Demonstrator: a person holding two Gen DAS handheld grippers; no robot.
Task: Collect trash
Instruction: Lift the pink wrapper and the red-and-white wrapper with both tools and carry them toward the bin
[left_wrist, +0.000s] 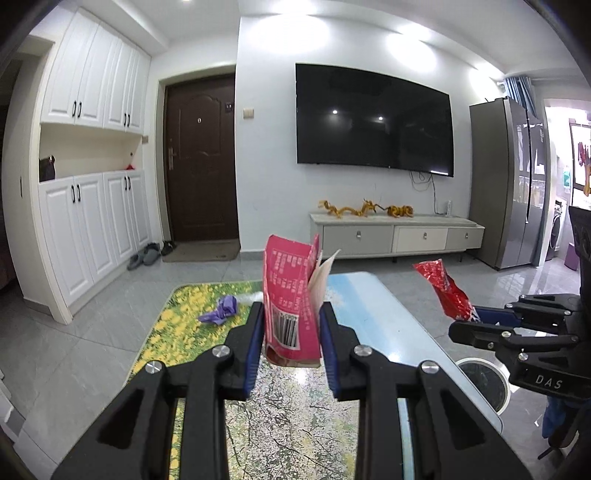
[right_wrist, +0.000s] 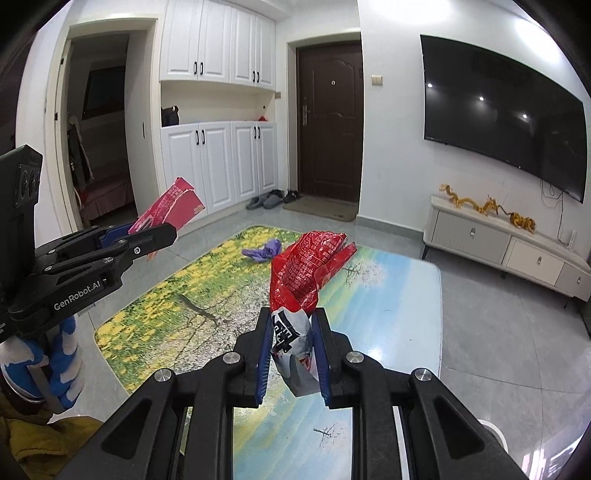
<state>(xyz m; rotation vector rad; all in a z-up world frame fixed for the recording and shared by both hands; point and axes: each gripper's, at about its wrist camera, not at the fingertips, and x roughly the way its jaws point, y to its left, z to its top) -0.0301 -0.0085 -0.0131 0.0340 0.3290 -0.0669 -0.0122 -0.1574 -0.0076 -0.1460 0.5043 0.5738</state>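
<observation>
My left gripper (left_wrist: 291, 314) is shut on a torn pink carton (left_wrist: 291, 295) that stands upright between its blue pads, raised above the rug. My right gripper (right_wrist: 293, 319) is shut on a crumpled red and white snack bag (right_wrist: 306, 273), also lifted off the floor. In the left wrist view the right gripper (left_wrist: 461, 323) comes in from the right with the red bag (left_wrist: 441, 290). Seen from the right wrist, the left gripper (right_wrist: 162, 232) holds the pink carton (right_wrist: 170, 210) at the left. A crumpled purple bag (left_wrist: 219, 310) (right_wrist: 264, 251) lies on the flowery rug (left_wrist: 177, 332).
A white round bin (left_wrist: 484, 384) stands on the floor at the lower right, under the right gripper. Further off are a low TV cabinet (left_wrist: 397, 236), a grey fridge (left_wrist: 506, 184), a brown door (left_wrist: 201, 162) with slippers (left_wrist: 146, 254) beside it, and white cupboards (left_wrist: 92, 221).
</observation>
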